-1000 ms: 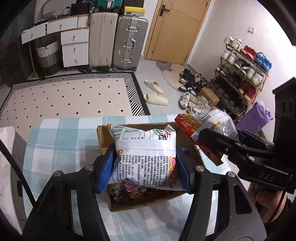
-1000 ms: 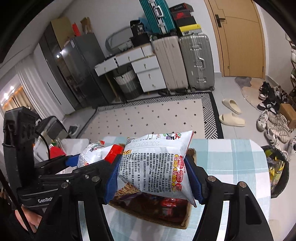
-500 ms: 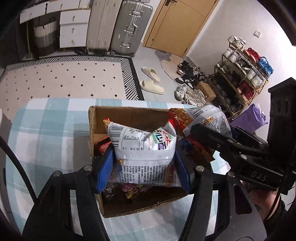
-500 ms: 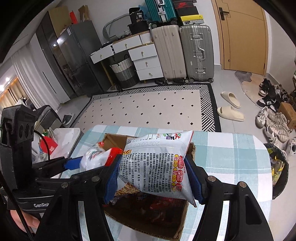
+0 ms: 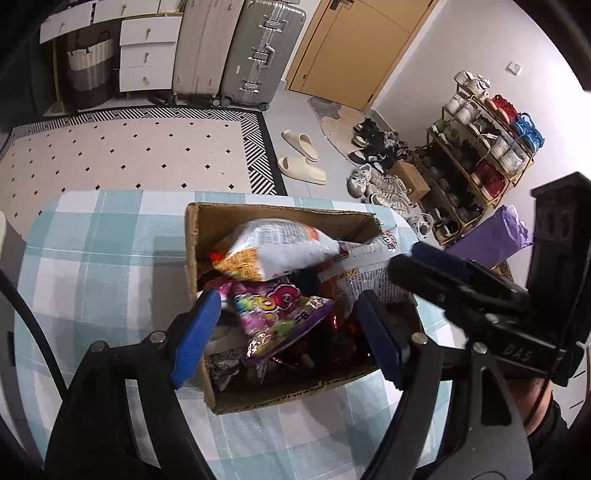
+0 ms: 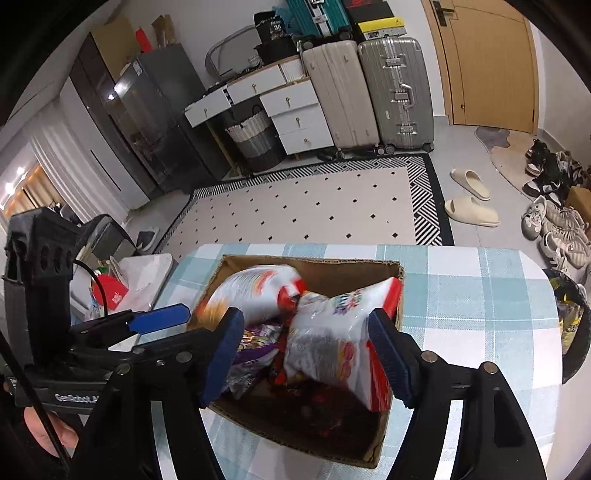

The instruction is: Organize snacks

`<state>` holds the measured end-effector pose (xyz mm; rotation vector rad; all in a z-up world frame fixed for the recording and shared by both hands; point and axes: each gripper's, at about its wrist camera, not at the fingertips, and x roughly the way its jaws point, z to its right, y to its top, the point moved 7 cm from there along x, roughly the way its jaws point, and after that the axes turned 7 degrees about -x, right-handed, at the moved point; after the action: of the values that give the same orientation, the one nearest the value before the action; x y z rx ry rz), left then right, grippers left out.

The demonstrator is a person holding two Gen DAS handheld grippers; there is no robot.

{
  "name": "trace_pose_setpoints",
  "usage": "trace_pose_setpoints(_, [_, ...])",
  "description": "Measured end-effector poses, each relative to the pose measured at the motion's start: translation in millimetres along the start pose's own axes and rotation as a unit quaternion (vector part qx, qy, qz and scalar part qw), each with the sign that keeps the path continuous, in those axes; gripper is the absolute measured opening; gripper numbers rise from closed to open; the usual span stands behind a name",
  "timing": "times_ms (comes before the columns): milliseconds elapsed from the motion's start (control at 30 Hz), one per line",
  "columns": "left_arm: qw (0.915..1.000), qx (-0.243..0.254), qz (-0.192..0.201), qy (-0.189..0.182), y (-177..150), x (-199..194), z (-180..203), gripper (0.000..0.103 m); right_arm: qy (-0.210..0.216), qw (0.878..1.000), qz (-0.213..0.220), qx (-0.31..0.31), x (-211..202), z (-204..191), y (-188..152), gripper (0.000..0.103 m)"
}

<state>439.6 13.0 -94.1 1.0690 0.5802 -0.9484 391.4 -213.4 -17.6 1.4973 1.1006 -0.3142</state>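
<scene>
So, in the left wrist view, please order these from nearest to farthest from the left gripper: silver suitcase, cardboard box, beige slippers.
1. Cardboard box: right below the left gripper, on the table.
2. Beige slippers: on the floor beyond the table.
3. Silver suitcase: against the far wall.

**Readable markings**

The right gripper (image 5: 421, 264) body in the left wrist view carries raised letters reading "DAS". In the right wrist view, the left gripper (image 6: 177, 314) body shows white lettering "GenRobot", cut off by an arm. A black bag (image 6: 271, 27) on top of the drawers bears a white "36". Print on the snack bags (image 5: 280, 251) in the box (image 5: 192, 236) is too small or blurred to read.
</scene>
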Motion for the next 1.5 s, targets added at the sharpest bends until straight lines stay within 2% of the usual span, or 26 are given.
trace_pose_setpoints(233, [0.999, 0.012, 0.038, 0.017, -6.4, -36.2, 6.3, 0.075, -0.008, 0.998, 0.057, -0.023, -47.0, -9.0, 5.8, 0.077])
trace_pose_setpoints(333, [0.9966, 0.032, 0.067, 0.034, -13.9, -59.1, 14.8, 0.076, -0.01, 0.996, 0.085, -0.035, -72.4, -16.9, 6.1, 0.079])
trace_pose_setpoints(433, [0.9905, 0.061, 0.11, 0.056, -27.6, -85.7, 22.3, 0.078, -0.01, 0.994, 0.106, -0.038, -97.1, -24.2, 1.0, 0.085])
trace_pose_setpoints(533, [0.981, 0.082, 0.16, 0.073, -42.5, -115.8, 27.1, 0.08, 0.003, 0.989, 0.139, -0.041, -129.9, -36.2, -14.4, 0.09])
trace_pose_setpoints(600, [0.9754, 0.09, 0.184, 0.082, -53.4, -133.7, 31.2, 0.08, -0.004, 0.986, 0.16, -0.053, -151.5, -45.0, -28.3, 0.093])
trace_pose_setpoints(733, [0.9698, 0.097, 0.209, 0.081, -73.1, -163.8, 41.7, 0.083, -0.006, 0.979, 0.189, -0.079, -185.2, -62.5, -50.5, 0.093])
trace_pose_setpoints(800, [0.9678, 0.096, 0.218, 0.082, -82.3, -176.3, 45.9, 0.084, -0.006, 0.974, 0.206, -0.09, -201.6, -72.4, -62.0, 0.098])
trace_pose_setpoints(1000, [0.9613, 0.097, 0.248, 0.071, -114.5, -211.7, 55.4, 0.091, -0.005, 0.959, 0.252, -0.129, -244.3, -102.5, -103.2, 0.101])
trace_pose_setpoints(1067, [0.9571, 0.101, 0.261, 0.073, -125.4, -221.3, 57.4, 0.103, -0.006, 0.955, 0.262, -0.139, -253.3, -110.7, -118.3, 0.102])
trace_pose_setpoints(1167, [0.9505, 0.1, 0.287, 0.064, -141.5, -234.3, 57.2, 0.103, -0.01, 0.949, 0.278, -0.146, -260.6, -118.4, -140.1, 0.102])
trace_pose_setpoints(1233, [0.95, 0.095, 0.29, 0.068, -153.1, -237.7, 53.7, 0.103, -0.017, 0.948, 0.284, -0.143, -260.9, -118.8, -157.6, 0.102])
trace_pose_setpoints(1367, [0.9464, 0.094, 0.298, 0.08, -178.3, -236.6, 44.5, 0.103, -0.019, 0.951, 0.283, -0.121, -248.5, -108.5, -178.7, 0.102])
trace_pose_setpoints(1500, [0.9437, 0.095, 0.301, 0.099, -204.6, -226.3, 29.4, 0.103, -0.045, 0.953, 0.279, -0.107, -231.5, -86.8, -202.5, 0.102])
